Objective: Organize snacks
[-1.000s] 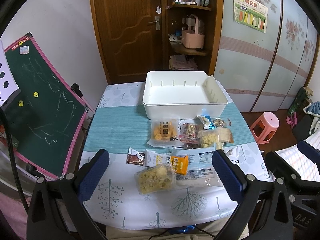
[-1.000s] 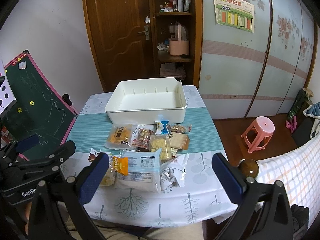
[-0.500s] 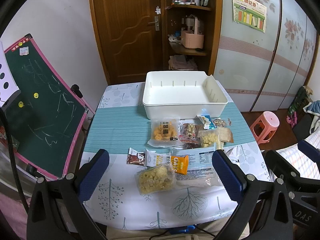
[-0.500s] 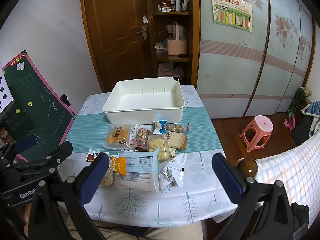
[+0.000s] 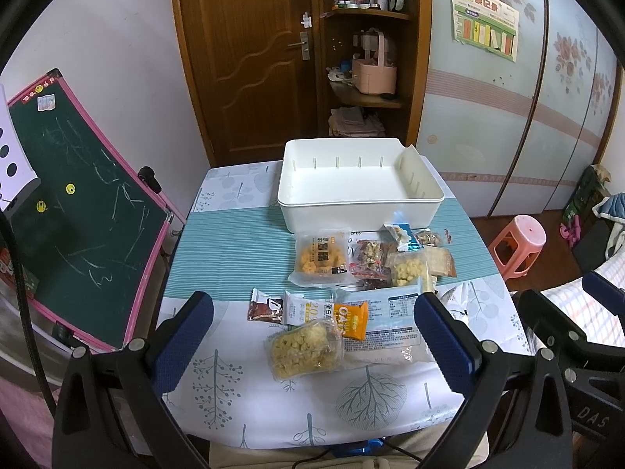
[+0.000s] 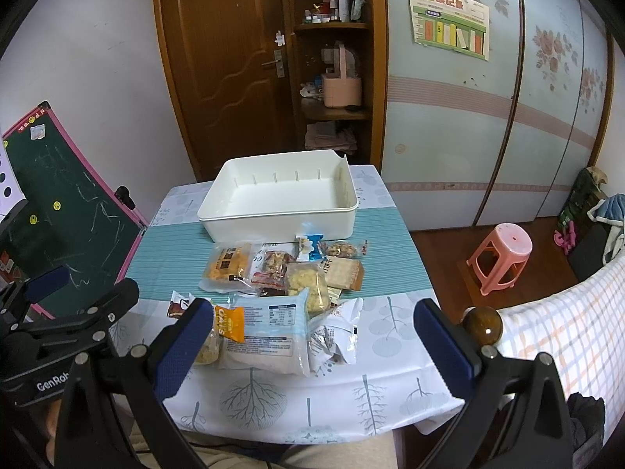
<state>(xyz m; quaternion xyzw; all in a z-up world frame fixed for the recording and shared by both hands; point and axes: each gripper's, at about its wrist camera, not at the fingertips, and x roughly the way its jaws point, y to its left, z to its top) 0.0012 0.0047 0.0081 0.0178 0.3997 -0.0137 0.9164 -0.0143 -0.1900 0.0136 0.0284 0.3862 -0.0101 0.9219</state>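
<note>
**Snacks wait on the table by the white bin**

A big white plastic bin (image 5: 359, 191) sits on the table (image 5: 218, 246), on a teal striped cloth. Its inside holds nothing.

The snacks lie in a heap just in front of the white bin, on the side near the person. Closest to the bin are a clear bag with orange puffs (image 5: 321, 258), a red bag of nuts (image 5: 371, 264) and a small blue and white packet (image 5: 399, 232) that touches the bin wall. A small bag of yellow bits (image 5: 406, 273) lies beside a tan cracker pack (image 5: 441, 264). Farther from the bin are a brown packet (image 5: 266, 309), a white bar (image 5: 302, 310), an orange packet (image 5: 351, 318) and a big light blue bag (image 5: 390, 324). A clear bag of yellow popcorn (image 5: 302, 348) lies farthest from the bin. In the right wrist view a crumpled white bag (image 6: 336, 332) sits beside the big blue one.

The left gripper (image 5: 312, 336) hangs above the near edge of the table. Its two blue fingers are spread wide and hold nothing. The right gripper (image 6: 312, 336) is spread wide too, with nothing between its fingers.

A green chalkboard (image 5: 74, 203) leans well to the left of the bin. A pink stool (image 6: 502, 256) stands on the floor to the right.
</note>
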